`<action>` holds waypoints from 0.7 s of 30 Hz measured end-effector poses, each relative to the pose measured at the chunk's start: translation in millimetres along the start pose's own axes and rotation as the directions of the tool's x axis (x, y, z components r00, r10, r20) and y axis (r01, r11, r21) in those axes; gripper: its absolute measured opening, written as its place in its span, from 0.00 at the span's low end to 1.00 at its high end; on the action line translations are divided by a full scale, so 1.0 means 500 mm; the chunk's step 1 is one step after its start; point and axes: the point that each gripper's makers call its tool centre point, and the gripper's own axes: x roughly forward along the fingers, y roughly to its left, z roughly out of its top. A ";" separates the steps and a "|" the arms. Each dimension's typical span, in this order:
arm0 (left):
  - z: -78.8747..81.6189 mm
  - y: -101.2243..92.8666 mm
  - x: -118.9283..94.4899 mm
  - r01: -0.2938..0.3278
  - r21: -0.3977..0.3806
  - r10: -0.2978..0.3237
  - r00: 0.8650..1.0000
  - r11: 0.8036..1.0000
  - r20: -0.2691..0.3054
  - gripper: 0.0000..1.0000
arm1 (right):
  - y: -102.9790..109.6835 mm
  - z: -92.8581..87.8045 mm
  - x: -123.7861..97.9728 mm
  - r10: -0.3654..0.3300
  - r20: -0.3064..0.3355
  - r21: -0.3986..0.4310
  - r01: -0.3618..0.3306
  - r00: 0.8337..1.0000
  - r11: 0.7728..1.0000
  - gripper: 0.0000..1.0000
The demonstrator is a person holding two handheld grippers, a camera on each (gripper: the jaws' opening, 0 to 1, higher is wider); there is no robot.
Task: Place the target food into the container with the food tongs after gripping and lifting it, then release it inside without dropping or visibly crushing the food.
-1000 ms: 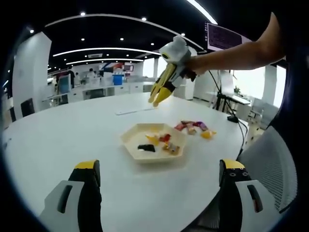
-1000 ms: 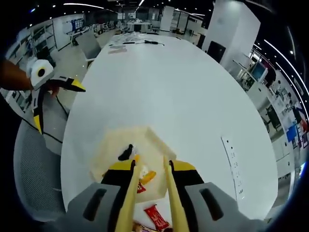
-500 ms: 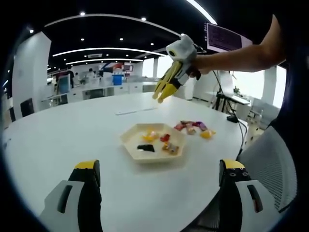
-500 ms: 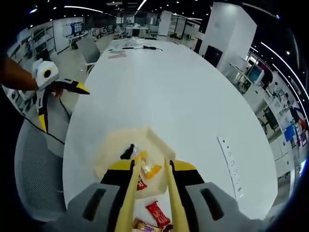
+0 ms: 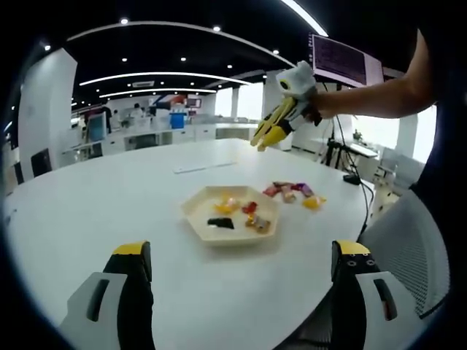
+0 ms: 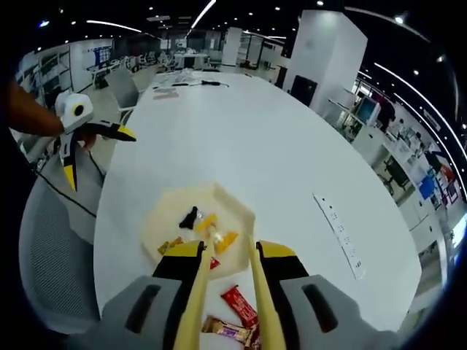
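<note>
A cream hexagonal tray (image 5: pixel 195 211) (image 6: pixel 157 226) lies on the white table and holds several wrapped candies (image 5: pixel 248 216) (image 6: pixel 211 232). More loose candies (image 5: pixel 295 192) (image 6: pixel 236 306) lie on the table beside it. My right gripper (image 6: pixel 228 251) (image 5: pixel 274 131) is shut on yellow food tongs (image 6: pixel 197 292) (image 5: pixel 267 135), held high above the table beyond the loose candies. I see nothing between the tong tips. My left gripper (image 5: pixel 242 251) (image 6: pixel 96 155) is open, low over the near table edge, short of the tray.
A grey mesh chair (image 5: pixel 408 240) (image 6: pixel 51 255) stands at the table's edge near the person's arm (image 5: pixel 365 95). A white power strip (image 6: pixel 337 232) (image 5: pixel 204 167) lies on the table beyond the tray. The wide tabletop (image 6: pixel 248 138) stretches away.
The right gripper with the tongs has risen and drawn back from over the tray toward the loose candies. The left gripper has stayed still.
</note>
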 end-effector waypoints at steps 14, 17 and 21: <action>-0.006 -0.012 0.004 0.021 0.027 -0.020 1.000 0.999 -0.017 1.00 | 0.006 -0.089 -0.080 -0.078 0.054 0.121 0.071 0.995 0.990 0.28; -0.008 -0.009 0.004 0.020 0.024 -0.019 1.000 1.000 -0.019 1.00 | 0.011 -0.110 -0.090 -0.088 0.054 0.143 0.079 0.995 0.987 0.28; -0.009 -0.013 0.005 0.026 0.026 -0.025 0.999 0.999 -0.026 1.00 | 0.022 -0.139 -0.108 -0.103 0.053 0.154 0.094 0.993 0.984 0.28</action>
